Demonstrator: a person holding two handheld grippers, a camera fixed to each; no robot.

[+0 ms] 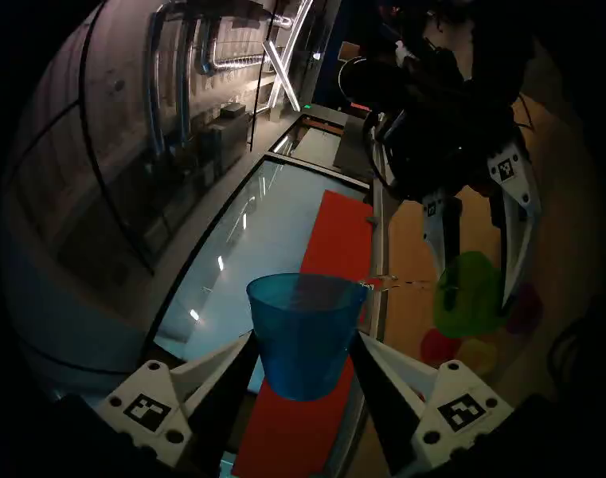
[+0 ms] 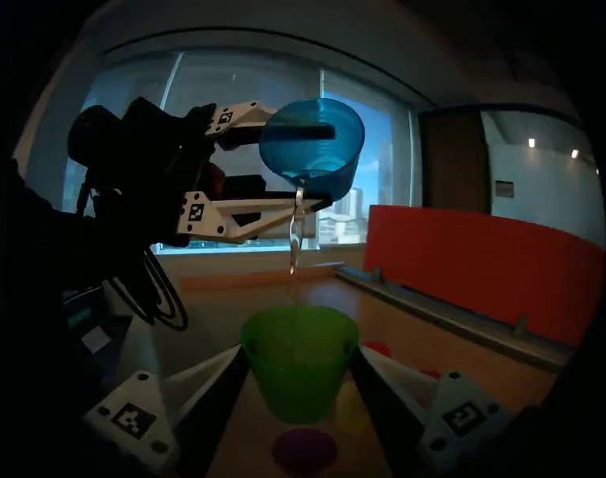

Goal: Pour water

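Wooden table (image 2: 430, 342) with a red partition (image 2: 478, 255) along one side and a window (image 2: 223, 103) behind, per the right gripper view; the right gripper (image 2: 300, 354) has both fingers pressed on an upright green cup (image 2: 299, 382). Above it, the left gripper (image 2: 299, 155) clamps a tilted blue cup (image 2: 312, 139), and a thin water stream (image 2: 295, 231) falls from its rim into the green cup. Left gripper view adds the blue cup's side wall between its own fingers and coloured spots (image 1: 439, 346) on the table near the green cup.
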